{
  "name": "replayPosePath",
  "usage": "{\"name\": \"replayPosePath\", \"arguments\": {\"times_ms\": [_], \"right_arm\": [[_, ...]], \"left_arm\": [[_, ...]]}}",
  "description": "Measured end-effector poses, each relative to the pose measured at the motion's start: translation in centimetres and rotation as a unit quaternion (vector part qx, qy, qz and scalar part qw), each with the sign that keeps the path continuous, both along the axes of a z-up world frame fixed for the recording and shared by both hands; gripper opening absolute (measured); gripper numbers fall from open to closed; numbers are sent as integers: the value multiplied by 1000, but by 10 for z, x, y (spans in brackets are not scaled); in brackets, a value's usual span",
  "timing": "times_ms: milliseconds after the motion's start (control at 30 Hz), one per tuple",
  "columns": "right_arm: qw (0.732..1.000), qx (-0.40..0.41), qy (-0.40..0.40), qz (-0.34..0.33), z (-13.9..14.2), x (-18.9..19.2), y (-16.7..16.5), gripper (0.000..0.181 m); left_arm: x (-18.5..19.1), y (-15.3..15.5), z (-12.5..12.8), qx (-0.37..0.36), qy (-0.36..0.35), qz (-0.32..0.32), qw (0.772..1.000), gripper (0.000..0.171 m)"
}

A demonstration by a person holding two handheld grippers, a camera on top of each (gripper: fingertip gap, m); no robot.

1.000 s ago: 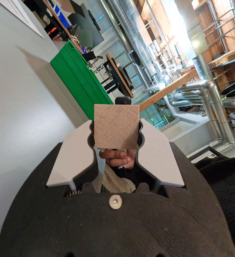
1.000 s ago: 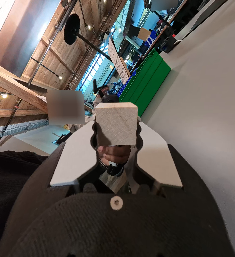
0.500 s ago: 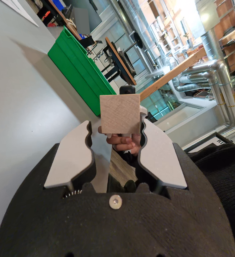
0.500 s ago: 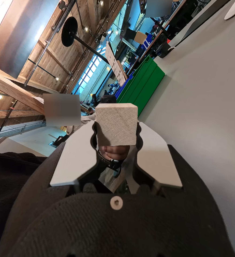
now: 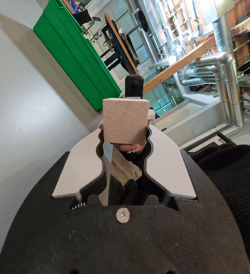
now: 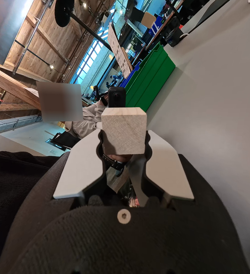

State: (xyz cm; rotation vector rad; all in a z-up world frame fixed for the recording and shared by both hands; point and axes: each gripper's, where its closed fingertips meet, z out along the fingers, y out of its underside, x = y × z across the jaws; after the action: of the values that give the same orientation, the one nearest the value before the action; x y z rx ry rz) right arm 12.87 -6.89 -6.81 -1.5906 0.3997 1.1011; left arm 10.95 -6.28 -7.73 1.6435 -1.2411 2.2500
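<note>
A pale wooden cube (image 5: 125, 121) is held in the air between my two grippers, which face each other. My left gripper (image 5: 124, 130) is shut on the cube's near end, which sits right at the fingertips. In the right wrist view my right gripper (image 6: 123, 133) is shut on the same cube (image 6: 123, 126), gripping it at the opposite end. The other gripper's black camera (image 5: 134, 87) rises behind the cube, and it also shows in the right wrist view (image 6: 116, 97). A hand (image 5: 130, 147) shows under the cube.
A green bin (image 5: 76, 49) stands on the grey table (image 5: 25, 118); both also show in the right wrist view, bin (image 6: 149, 80) and table (image 6: 210, 103). A person in a beige top (image 6: 82, 123) sits beyond. A black sleeve (image 5: 232, 177) is at the right.
My left gripper opened, drew back along the cube and closed again on its near end. My right gripper kept its grip throughout. Both views swung a little.
</note>
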Motion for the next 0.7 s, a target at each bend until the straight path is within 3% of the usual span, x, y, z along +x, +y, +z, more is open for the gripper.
{"name": "replayPosePath", "arguments": {"times_ms": [400,700], "right_arm": [[1000,-8,3,-9,-6,-1,4,57],[1000,-22,13,-9,-10,-1,4,69]], "left_arm": [[3,8,-2,-2,11,21,1000,56],[5,15,-5,-11,18,41,999,56]]}}
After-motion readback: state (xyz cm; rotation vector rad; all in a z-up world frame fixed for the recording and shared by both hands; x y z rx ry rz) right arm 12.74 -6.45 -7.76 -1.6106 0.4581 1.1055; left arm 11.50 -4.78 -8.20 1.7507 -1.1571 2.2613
